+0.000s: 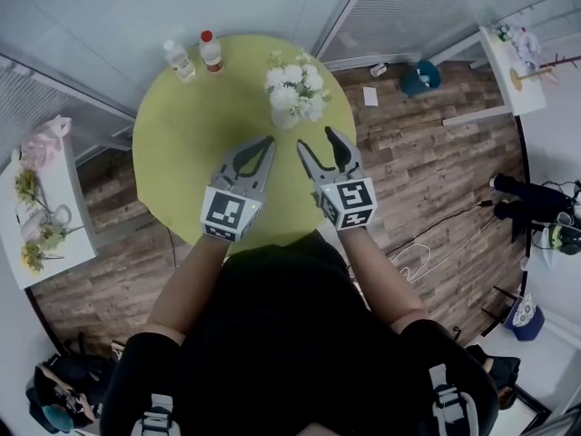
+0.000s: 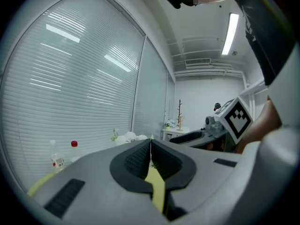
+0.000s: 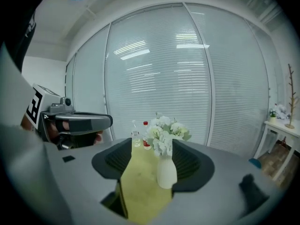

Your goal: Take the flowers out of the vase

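A white vase [image 1: 287, 116] full of white flowers [image 1: 295, 87] stands upright at the far right of the round yellow-green table [image 1: 182, 143]. Both grippers hover over the table's near side, short of the vase. My left gripper [image 1: 266, 143] is shut with nothing between its pads; in the left gripper view its jaws [image 2: 151, 143] meet in a thin line. My right gripper [image 1: 318, 142] is open and empty. In the right gripper view the vase [image 3: 166, 172] and flowers [image 3: 165, 131] show beyond the open jaws [image 3: 152, 146], apart from the pads.
Two small bottles [image 1: 180, 60] [image 1: 211, 51] stand at the table's far left edge. A white shelf with plants [image 1: 41, 207] is at the left, and a white side table [image 1: 513, 62] at the upper right. A blue object [image 1: 419, 77] and cables [image 1: 427, 243] lie on the wooden floor.
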A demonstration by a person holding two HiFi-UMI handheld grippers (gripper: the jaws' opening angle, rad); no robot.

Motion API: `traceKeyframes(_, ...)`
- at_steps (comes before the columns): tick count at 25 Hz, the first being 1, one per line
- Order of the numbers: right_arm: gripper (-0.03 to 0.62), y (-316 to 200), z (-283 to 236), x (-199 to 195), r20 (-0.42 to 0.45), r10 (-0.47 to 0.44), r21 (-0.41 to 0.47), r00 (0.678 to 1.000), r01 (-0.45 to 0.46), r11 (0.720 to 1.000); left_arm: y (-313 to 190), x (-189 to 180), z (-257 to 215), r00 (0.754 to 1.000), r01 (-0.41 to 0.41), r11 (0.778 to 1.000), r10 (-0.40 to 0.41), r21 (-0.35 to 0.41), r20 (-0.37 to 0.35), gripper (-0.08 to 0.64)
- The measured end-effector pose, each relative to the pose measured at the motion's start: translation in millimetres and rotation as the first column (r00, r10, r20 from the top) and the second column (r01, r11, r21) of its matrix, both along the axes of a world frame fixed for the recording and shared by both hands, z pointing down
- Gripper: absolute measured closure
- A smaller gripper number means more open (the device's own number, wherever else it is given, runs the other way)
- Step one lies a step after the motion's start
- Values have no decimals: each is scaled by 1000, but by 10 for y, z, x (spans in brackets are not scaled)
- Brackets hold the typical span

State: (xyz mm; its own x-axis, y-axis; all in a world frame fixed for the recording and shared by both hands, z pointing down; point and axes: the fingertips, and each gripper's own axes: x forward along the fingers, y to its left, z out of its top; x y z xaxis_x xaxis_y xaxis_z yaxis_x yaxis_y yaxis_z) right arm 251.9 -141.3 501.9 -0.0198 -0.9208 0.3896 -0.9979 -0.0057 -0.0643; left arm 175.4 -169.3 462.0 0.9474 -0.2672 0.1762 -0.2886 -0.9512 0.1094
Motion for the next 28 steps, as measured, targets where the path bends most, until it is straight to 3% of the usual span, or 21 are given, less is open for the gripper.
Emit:
traceKeyframes(5, 270, -159, 244, 123, 13, 9, -26, 1000, -9, 1000, -98, 103, 157, 1000, 26, 999, -26, -19, 6, 546)
traceKeyframes(11, 239, -332, 512, 261, 24, 28, -57, 999, -27, 998, -158, 177, 366, 998, 44, 998, -43, -36, 42, 546)
traceKeyframes(19, 232, -521, 803, 340, 33, 36, -89, 999, -33, 996, -221, 231, 506, 995, 76, 995, -72, -57, 67, 546)
traceKeyframes(28, 233, -700, 744, 398, 3, 40, -26, 999, -40, 999, -298, 237, 602, 991, 105, 992, -98, -74, 86, 546)
